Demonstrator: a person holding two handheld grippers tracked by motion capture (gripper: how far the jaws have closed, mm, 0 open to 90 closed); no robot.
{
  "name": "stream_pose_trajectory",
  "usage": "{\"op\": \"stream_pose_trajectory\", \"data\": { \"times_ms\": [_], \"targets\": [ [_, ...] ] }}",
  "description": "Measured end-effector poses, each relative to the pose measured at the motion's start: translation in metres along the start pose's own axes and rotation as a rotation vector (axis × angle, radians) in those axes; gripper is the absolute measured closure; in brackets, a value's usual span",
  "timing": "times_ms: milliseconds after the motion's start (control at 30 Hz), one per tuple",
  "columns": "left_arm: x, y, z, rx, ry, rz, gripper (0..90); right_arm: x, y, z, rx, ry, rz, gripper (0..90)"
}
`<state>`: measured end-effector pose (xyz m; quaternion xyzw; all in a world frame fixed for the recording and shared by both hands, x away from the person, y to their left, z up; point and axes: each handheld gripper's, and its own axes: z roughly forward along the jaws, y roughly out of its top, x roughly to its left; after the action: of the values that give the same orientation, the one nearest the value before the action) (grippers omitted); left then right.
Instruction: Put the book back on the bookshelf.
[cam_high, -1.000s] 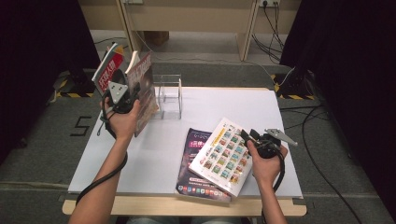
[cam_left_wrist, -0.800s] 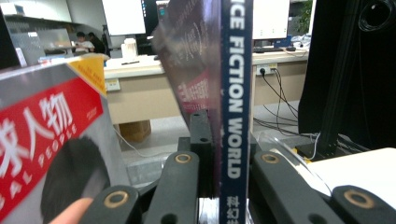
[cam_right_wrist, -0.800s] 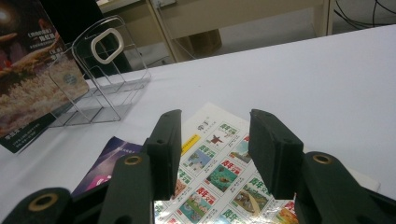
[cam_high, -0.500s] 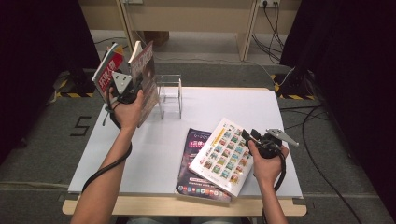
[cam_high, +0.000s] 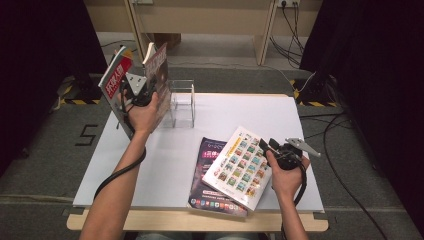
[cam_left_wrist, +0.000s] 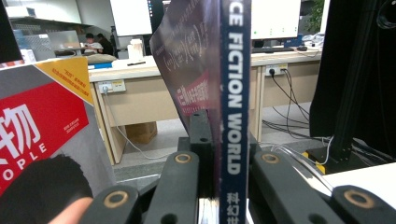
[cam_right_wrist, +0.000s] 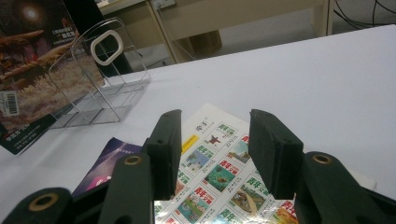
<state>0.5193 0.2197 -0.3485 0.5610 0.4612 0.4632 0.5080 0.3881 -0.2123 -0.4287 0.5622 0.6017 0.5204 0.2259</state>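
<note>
Here the left gripper (cam_high: 145, 92) is clamped tight on the spine of a dark science-fiction magazine (cam_left_wrist: 233, 93), holding it upright at the far left corner of the white table (cam_high: 165, 165), just beside the clear acrylic rack (cam_high: 182, 102). A red-and-grey magazine (cam_high: 114, 82) leans close on its outer side. The right gripper (cam_right_wrist: 215, 140) rests with jaws apart and nothing between them, hovering over the magazine with the grid of small pictures (cam_high: 240, 167), which lies on a purple-covered one (cam_high: 210, 150) near the front edge. To slot the held magazine well, I'd keep it vertical, line its lower edge with a gap between the rack's dividers, and lower gently so the light rack doesn't slide. Beyond the table: grey floor, cables (cam_high: 345, 165), wooden desks (cam_high: 200, 20)
</note>
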Motion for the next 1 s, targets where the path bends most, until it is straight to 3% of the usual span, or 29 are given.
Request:
{"op": "stream_pose_trajectory", "data": {
  "times_ms": [500,1000],
  "targets": [
    [0.007,-0.020,0.007,0.006,0.029,-0.014,83.2,0.000,-0.001,0.000,0.003,0.001,0.006,55.1],
    [0.011,-0.032,-0.008,-0.003,0.024,-0.002,80.3,0.001,-0.002,0.001,0.009,0.003,0.001,55.1]
  ]
}}
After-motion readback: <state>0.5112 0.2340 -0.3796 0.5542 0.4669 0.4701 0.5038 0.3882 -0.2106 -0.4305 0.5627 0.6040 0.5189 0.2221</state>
